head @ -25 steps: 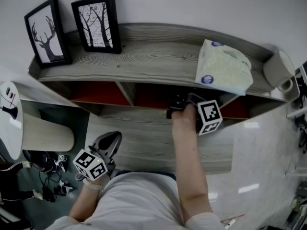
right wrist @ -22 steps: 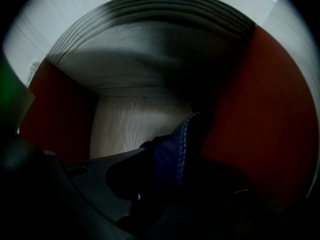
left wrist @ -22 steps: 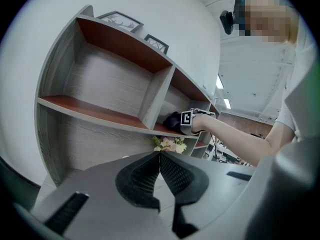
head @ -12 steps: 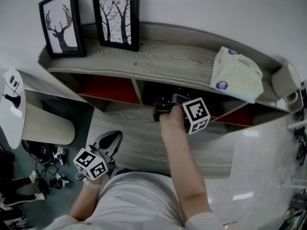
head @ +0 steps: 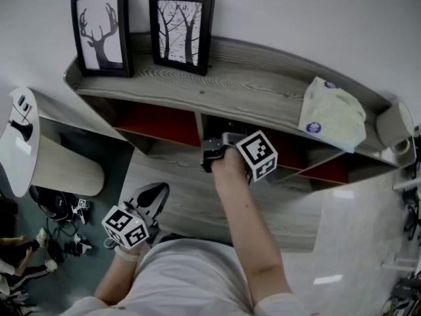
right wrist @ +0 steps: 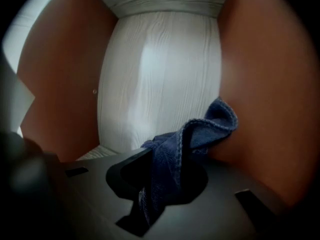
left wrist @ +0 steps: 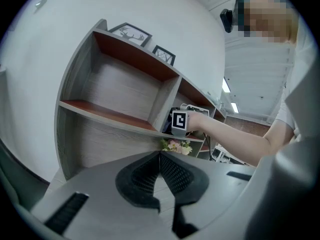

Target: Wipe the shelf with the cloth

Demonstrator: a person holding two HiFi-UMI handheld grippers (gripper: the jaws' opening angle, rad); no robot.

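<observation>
Two grippers show: the right gripper [right wrist: 167, 159], reaching into a red-walled compartment of the shelf [head: 263, 91], has its jaws clamped on the blue cloth [right wrist: 205, 126], whose free end lies against the compartment's side wall; the left gripper [left wrist: 160, 159] hangs low, jaws together, empty.

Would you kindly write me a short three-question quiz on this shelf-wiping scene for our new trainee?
1. Multiple choice: what is clamped in the jaws of the right gripper?
A. a tissue pack
B. a dark blue cloth
C. a picture frame
2. True or false: the jaws of the left gripper are together with nothing between them.
3. Fill in the blank: the black-framed deer picture stands on the ____ board of the grey wooden shelf.

Key: 1 B; 2 true; 3 top.
</observation>
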